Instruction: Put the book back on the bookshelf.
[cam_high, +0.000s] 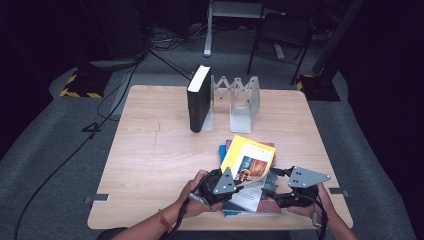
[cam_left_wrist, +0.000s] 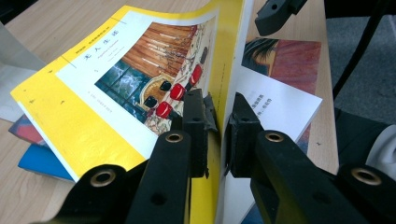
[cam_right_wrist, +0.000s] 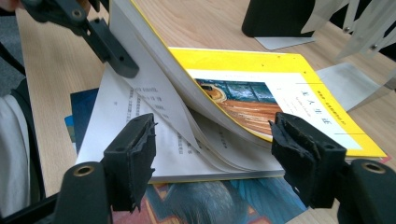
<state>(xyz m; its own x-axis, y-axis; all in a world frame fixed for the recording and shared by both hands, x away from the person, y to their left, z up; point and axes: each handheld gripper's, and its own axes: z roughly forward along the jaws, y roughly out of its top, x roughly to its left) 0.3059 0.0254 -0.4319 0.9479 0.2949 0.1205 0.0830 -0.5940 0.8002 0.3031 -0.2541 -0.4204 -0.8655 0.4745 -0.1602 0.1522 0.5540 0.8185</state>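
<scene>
Yellow book (cam_left_wrist: 84, 116) cover edge pinched by left tool (cam_left_wrist: 217, 135), right tool (cam_right_wrist: 212, 161) wide, bare tabletop (cam_high: 150, 150) beyond

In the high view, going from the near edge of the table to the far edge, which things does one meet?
The two grippers, left gripper and right gripper, then yellow book, black book standing in the metal bookend rack.

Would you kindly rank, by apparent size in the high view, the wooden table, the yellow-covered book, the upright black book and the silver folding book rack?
1. Wooden table, by far the largest.
2. Yellow-covered book, though it lies nearer the camera.
3. Upright black book and silver folding book rack: they look alike, so I will not rank them.
</scene>
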